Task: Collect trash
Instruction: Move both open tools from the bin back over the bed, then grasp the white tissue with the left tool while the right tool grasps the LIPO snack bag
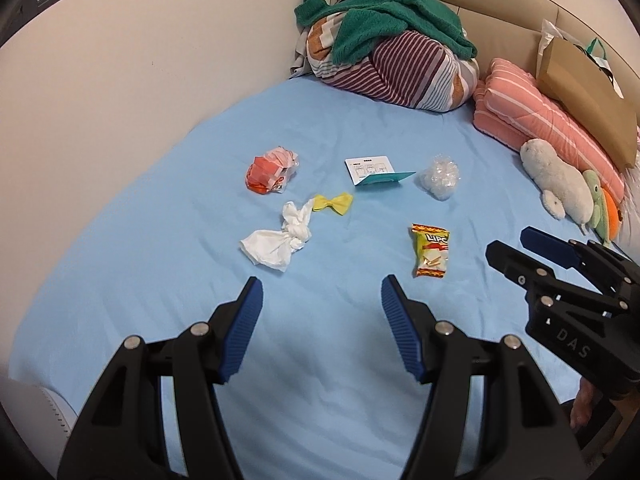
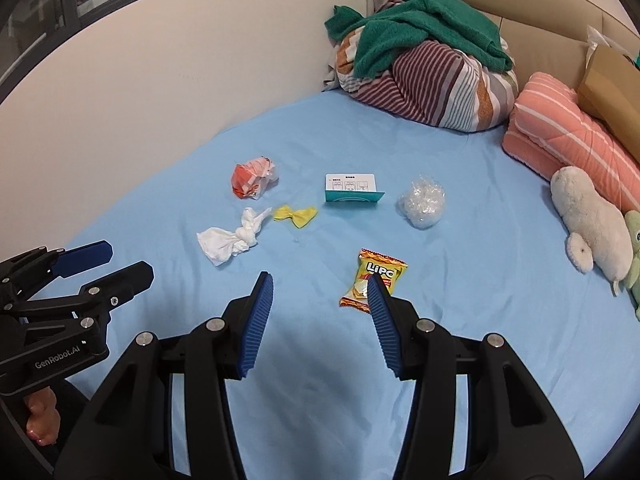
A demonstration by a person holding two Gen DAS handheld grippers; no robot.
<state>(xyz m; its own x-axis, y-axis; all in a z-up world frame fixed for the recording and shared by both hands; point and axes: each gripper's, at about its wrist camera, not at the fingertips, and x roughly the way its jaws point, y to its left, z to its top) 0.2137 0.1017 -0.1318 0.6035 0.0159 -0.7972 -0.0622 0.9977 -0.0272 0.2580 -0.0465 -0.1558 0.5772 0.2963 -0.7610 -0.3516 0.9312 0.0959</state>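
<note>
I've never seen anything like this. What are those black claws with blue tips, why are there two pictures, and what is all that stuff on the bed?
No robot here: a person holds a two-finger claw in each hand, each with its own camera looking along the fingers. One picture comes from the left gripper, the other from the right gripper; each view also catches the other claw at its edge. Both stand open and hold nothing.

On the blue bed sheet lies litter: a snack packet, a white tissue, a yellow wrapper, an orange wrapper, a small card and a clear plastic ball. Bedding and soft toys sit by the headboard.
</note>
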